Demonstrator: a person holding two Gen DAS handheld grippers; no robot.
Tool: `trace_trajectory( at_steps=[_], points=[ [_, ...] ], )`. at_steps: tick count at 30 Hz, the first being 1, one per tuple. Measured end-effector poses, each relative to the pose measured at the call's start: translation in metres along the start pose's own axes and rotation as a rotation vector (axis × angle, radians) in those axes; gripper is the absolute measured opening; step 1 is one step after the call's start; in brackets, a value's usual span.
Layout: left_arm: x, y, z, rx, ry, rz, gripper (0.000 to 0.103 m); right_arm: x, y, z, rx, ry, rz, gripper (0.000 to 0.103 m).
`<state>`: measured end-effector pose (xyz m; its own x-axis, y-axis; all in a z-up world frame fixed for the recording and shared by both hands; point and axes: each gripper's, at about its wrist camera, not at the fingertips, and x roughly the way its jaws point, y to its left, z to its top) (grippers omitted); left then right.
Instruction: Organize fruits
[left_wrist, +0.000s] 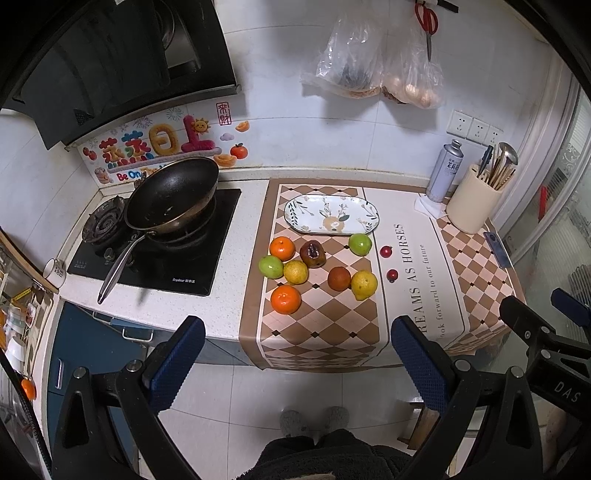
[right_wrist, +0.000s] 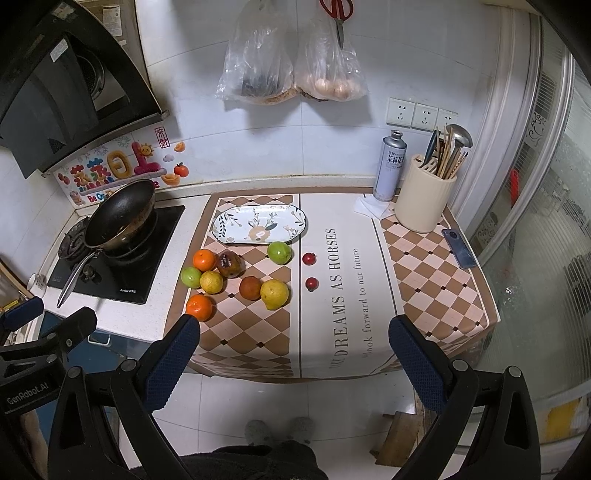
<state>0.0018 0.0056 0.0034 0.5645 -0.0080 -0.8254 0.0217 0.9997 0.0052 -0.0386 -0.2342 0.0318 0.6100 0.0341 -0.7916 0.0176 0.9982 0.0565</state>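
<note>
Both grippers, left gripper (left_wrist: 297, 345) and right gripper (right_wrist: 293, 343), wide open, empty, held back off counter. Fruits (left_wrist: 295, 272) loose near empty plate (left_wrist: 330, 214), likely destination.

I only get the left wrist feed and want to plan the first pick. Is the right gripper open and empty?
Observer: Yes. The right wrist view shows the right gripper wide open, with nothing between its fingers.
Operator: How close is it to the fruit?
Observer: It appears to be held back from the counter, near its front edge. One fingertip overlaps the nearest orange in that view, but it does not look like it is touching it.
</note>
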Motion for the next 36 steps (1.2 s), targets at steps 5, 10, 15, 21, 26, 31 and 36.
trace_trajectory(
  at_steps=[5, 10, 15, 21, 26, 31, 36],
  points=[
    [-0.001, 0.000, 0.000, 0.000, -0.003, 0.001, 0.103, 0.000, -0.001, 0.000, 0.001, -0.001, 0.001, 0.103],
    [-0.001, 0.000, -0.001, 0.000, -0.004, 0.003, 0.103, -0.004, 0.002, 0.007, 0.003, -0.001, 0.008, 0.103],
    [-0.002, 0.000, 0.001, 0.000, -0.008, 0.002, 0.103, -0.003, 0.002, 0.009, 0.022, -0.007, 0.015, 0.103],
    [0.004, 0.015, 0.019, -0.008, -0.100, 0.059, 0.103, 0.015, -0.007, 0.007, 0.122, -0.048, 0.067, 0.103],
    [0.043, 0.044, 0.027, -0.032, -0.142, 0.158, 0.103, 0.063, -0.002, 0.002, 0.149, 0.002, 0.065, 0.103],
    [0.107, 0.078, 0.034, -0.066, -0.022, 0.181, 0.103, 0.126, 0.001, -0.009, 0.177, 0.103, 0.081, 0.103],
    [0.176, 0.094, 0.031, -0.095, 0.160, 0.149, 0.103, 0.200, 0.007, -0.011, 0.158, 0.206, 0.092, 0.102]
  ],
)
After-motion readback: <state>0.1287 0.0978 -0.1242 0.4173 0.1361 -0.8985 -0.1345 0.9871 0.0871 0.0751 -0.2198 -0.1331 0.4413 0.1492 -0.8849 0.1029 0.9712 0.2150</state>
